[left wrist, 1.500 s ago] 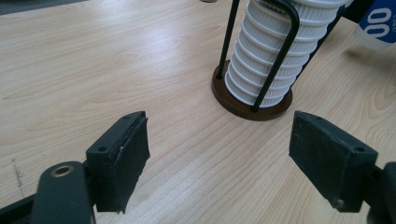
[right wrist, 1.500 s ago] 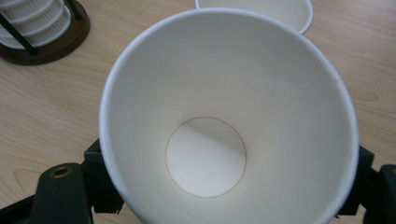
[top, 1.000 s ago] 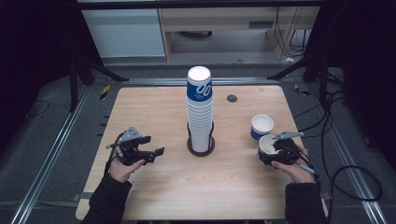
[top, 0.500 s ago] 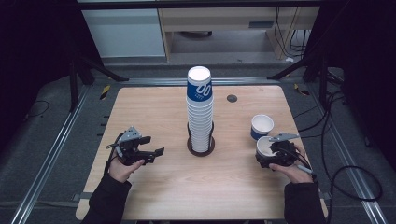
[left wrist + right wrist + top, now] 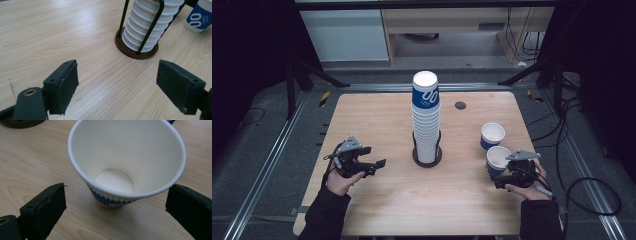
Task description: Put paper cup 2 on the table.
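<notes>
Paper cup (image 5: 126,162) is standing upright on the wooden desk (image 5: 377,115) at my right, and I am keeping the right tool (image 5: 504,176) around it: in the right gripper view its two black pads (image 5: 45,207) are sitting on either side of the cup's blue-and-white ribbed base, apart from the wall, so nothing is being gripped. Those jaws have just been opening, with the cup still between them. From the high view the same cup (image 5: 498,159) is showing its white inside, resting near the desk's right edge, with my right hand (image 5: 532,187) wrapping the tool body just behind it. A second paper cup (image 5: 492,136) is standing just beyond it, upright, close by; I cannot tell whether the two are touching. At the desk's middle, a tall stack of nested cups (image 5: 426,117) is rising from a round dark holder (image 5: 427,157) with thin black uprights, the top cup showing a blue band. My left tool (image 5: 367,166) is hovering over the desk's left half, well apart from the stack, and pointing toward it; in the left gripper view its pads (image 5: 63,85) are spread wide with only bare wood between them, the holder base (image 5: 136,51) lying ahead. My left hand (image 5: 343,181) is gripping that tool from below. A small dark disc (image 5: 460,105) is lying on the desk beyond the stack.
</notes>
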Demonstrator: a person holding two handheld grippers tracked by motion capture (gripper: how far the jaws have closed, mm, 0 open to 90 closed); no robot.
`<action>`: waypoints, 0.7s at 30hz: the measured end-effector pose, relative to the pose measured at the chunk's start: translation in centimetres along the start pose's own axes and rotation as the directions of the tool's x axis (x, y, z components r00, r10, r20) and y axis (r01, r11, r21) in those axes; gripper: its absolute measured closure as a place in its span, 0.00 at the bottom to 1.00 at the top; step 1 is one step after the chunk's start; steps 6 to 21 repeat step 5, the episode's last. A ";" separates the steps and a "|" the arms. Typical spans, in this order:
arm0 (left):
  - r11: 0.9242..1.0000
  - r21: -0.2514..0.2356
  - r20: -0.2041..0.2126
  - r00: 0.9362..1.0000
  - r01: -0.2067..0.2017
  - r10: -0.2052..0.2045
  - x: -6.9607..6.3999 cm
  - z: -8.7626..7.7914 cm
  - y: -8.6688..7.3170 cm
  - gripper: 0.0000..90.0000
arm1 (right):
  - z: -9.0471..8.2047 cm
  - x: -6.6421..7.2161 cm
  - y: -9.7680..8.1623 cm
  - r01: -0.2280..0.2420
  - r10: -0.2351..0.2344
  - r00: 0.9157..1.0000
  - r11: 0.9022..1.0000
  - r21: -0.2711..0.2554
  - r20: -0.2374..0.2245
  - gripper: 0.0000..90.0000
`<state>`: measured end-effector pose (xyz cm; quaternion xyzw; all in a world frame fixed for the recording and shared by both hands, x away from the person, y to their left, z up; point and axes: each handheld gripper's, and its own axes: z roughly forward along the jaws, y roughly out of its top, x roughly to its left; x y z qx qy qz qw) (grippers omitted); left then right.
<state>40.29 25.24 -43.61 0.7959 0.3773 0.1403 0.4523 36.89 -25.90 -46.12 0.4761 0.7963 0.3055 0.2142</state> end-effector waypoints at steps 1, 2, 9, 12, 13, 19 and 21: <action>1.000 0.001 -0.001 1.000 0.000 0.000 0.1 0.0 0.0 0.19 | -0.1 0.1 -0.2 0.001 -0.001 1.000 1.000 -0.003 -0.004 0.04; 1.000 0.000 -0.001 1.000 0.001 -0.001 0.2 -0.1 0.0 0.19 | -0.2 0.1 -0.4 -0.004 0.004 1.000 1.000 -0.003 -0.009 0.04; 1.000 0.003 -0.006 1.000 0.010 -0.010 0.4 -0.1 -0.1 0.19 | -0.6 0.2 -0.8 -0.008 0.008 1.000 1.000 -0.007 -0.018 0.04; 1.000 0.003 -0.006 1.000 0.010 -0.010 0.4 -0.1 -0.1 0.19 | -0.6 0.2 -0.8 -0.008 0.008 1.000 1.000 -0.007 -0.018 0.04; 1.000 0.003 -0.006 1.000 0.010 -0.010 0.4 -0.1 -0.1 0.19 | -0.6 0.2 -0.8 -0.008 0.008 1.000 1.000 -0.007 -0.018 0.04; 1.000 0.003 -0.006 1.000 0.010 -0.010 0.4 -0.1 -0.1 0.19 | -0.6 0.2 -0.8 -0.008 0.008 1.000 1.000 -0.007 -0.018 0.04; 1.000 0.003 -0.006 1.000 0.010 -0.010 0.4 -0.1 -0.1 0.19 | -0.6 0.2 -0.8 -0.008 0.008 1.000 1.000 -0.007 -0.018 0.04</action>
